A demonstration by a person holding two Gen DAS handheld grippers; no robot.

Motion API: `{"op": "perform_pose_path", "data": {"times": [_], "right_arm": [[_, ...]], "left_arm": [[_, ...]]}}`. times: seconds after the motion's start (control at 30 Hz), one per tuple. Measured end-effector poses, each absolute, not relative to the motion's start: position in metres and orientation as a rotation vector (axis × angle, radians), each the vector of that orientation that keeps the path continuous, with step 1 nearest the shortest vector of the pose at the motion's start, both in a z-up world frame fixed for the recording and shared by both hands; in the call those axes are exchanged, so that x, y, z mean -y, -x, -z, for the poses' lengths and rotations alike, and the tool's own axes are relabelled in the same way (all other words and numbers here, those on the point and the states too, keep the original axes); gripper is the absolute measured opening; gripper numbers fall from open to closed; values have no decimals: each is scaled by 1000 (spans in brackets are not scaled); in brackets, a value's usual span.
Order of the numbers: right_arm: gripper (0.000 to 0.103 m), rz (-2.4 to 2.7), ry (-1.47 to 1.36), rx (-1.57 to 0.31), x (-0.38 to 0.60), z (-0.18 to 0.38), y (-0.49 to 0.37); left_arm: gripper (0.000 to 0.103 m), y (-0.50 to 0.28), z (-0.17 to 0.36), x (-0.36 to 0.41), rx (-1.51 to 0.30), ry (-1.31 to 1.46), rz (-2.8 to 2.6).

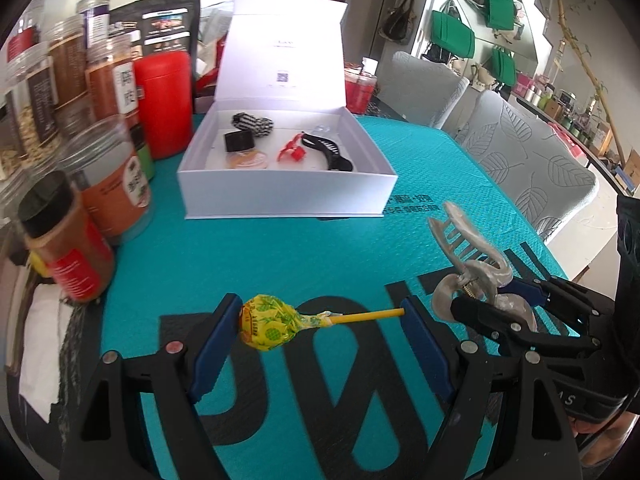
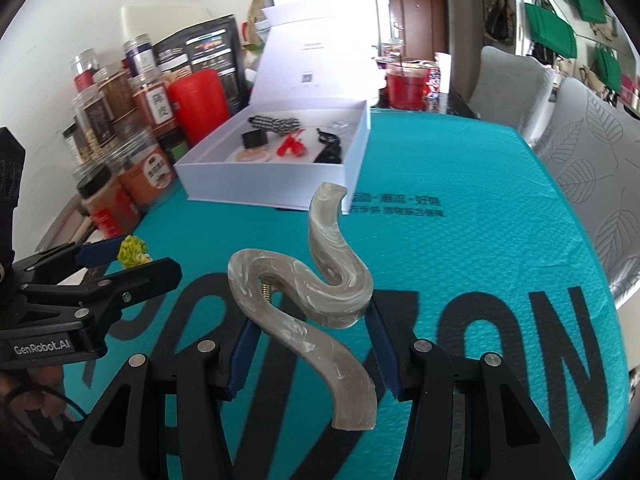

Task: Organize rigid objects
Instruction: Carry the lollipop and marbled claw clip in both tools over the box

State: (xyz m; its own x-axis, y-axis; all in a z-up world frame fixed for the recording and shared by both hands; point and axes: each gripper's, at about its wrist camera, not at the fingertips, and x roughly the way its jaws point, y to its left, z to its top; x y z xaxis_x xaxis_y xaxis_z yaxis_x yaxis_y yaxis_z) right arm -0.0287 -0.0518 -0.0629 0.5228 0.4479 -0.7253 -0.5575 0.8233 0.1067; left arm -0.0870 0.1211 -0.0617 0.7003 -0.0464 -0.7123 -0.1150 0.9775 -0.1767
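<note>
My left gripper (image 1: 322,316) is shut on a yellow-wrapped lollipop (image 1: 272,322), held lengthwise between its blue pads above the teal mat. To its right, my right gripper (image 2: 310,344) is shut on a grey marbled hair claw (image 2: 308,292), which also shows in the left wrist view as the hair claw (image 1: 472,264). Ahead stands an open white box (image 1: 280,196) with its lid up. Inside lie a black hair claw (image 1: 328,152), a red clip (image 1: 292,152), a black-capped round item (image 1: 240,148) and a checkered piece (image 1: 252,122). The lollipop (image 2: 134,252) peeks from the left gripper in the right wrist view.
Several spice jars (image 1: 108,180) and a red canister (image 1: 164,104) crowd the table's left side beside the box. A red drink cup (image 2: 406,84) stands behind the box. Grey leaf-patterned chairs (image 1: 528,164) line the right edge of the teal mat (image 1: 280,256).
</note>
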Motion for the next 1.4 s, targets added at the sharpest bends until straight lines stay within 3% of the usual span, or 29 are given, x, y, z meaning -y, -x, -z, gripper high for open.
{"op": "perform_pose_path", "data": {"times": [0.6,1.4], "right_arm": [[51,-760,205,-833,-9,55,47],[51,-768,210,-775,-34,3,-26]], "left_arm": [[81,90,52,-171,-789,239,-110],[81,12,6,-196,-735,166,-124]]}}
